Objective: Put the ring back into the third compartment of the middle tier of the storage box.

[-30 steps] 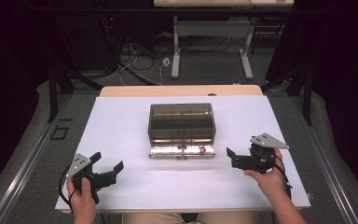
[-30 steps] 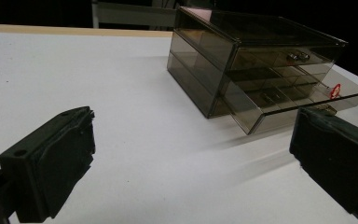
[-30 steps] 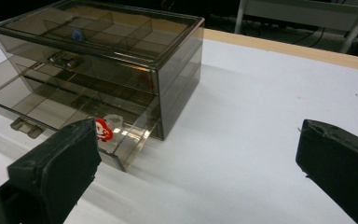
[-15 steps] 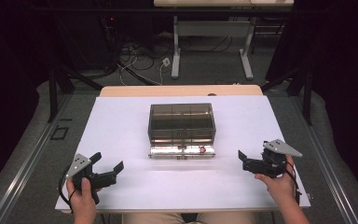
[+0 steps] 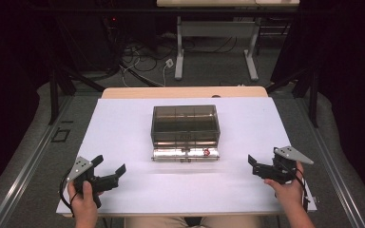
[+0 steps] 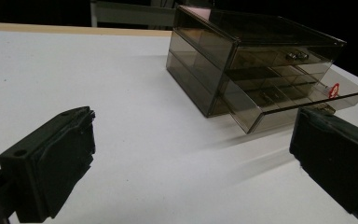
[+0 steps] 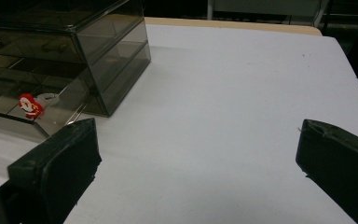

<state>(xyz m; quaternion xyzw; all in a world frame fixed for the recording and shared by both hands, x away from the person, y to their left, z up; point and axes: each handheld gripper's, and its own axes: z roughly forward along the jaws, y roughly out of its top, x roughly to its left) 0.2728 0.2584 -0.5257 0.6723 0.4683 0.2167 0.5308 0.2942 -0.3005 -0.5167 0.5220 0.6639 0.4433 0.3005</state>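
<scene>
White tabletop (image 5: 123, 128) carries a smoky drawer box (image 5: 185, 124), its bottom drawer (image 5: 186, 154) pulled toward me, long axis crosswise. I hold left gripper (image 5: 110, 172) and right gripper (image 5: 253, 165) spread and empty either side; the right seems nearer the drawer's red charm (image 7: 30, 106).

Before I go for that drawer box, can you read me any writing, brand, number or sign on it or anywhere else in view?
No readable text anywhere.
Drawer box: no label or brand legible.
Red-and-white figure in the open bottom drawer: a small charm, bearing no letters that I can make out.
Left gripper and right gripper: no markings legible.
</scene>
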